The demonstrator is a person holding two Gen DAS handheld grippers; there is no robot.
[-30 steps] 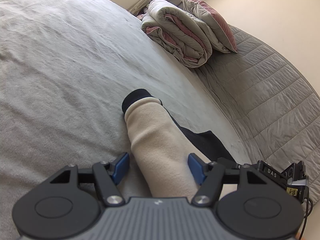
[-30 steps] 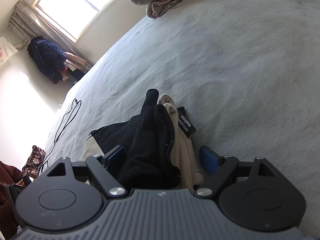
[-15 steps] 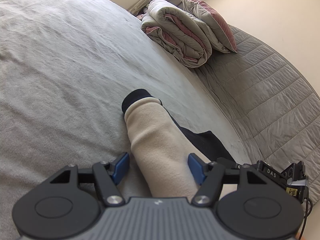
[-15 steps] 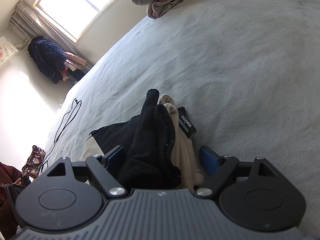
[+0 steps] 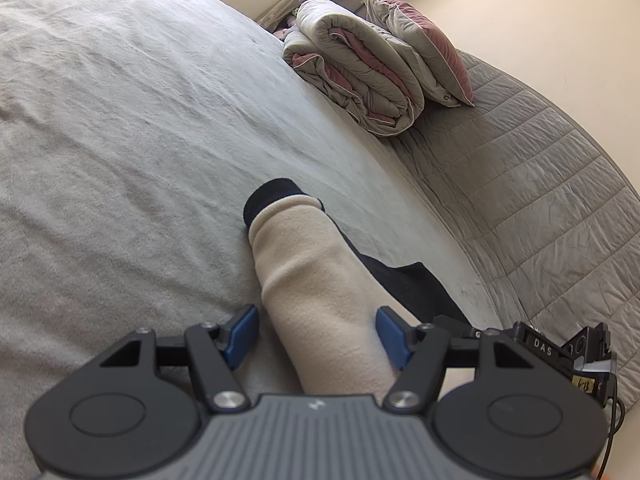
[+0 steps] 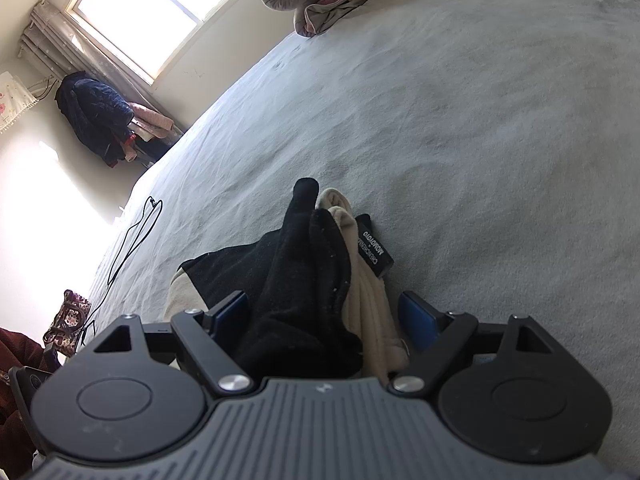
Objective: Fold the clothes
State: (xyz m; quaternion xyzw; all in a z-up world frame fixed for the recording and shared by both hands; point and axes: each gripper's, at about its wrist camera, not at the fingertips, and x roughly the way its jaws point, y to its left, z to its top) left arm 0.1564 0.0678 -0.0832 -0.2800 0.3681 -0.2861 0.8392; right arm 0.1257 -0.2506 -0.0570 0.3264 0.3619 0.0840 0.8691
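A beige fleece sleeve (image 5: 316, 280) with a black cuff (image 5: 272, 196) lies on the grey bed sheet (image 5: 120, 120). It runs out between the blue pads of my left gripper (image 5: 316, 332). That gripper is open, with a gap showing beside the left pad. In the right wrist view a bunched black part of the garment (image 6: 304, 280) and beige folds (image 6: 364, 292) with a black label (image 6: 374, 246) lie between the pads of my right gripper (image 6: 324, 316). It is open too, and its right pad stands clear of the cloth.
A folded duvet (image 5: 360, 76) and a pillow (image 5: 416, 40) lie at the head of the bed against a quilted grey headboard (image 5: 540, 184). A black cable (image 6: 132, 240) trails across the sheet. A dark jacket (image 6: 96, 112) hangs below the window (image 6: 160, 8).
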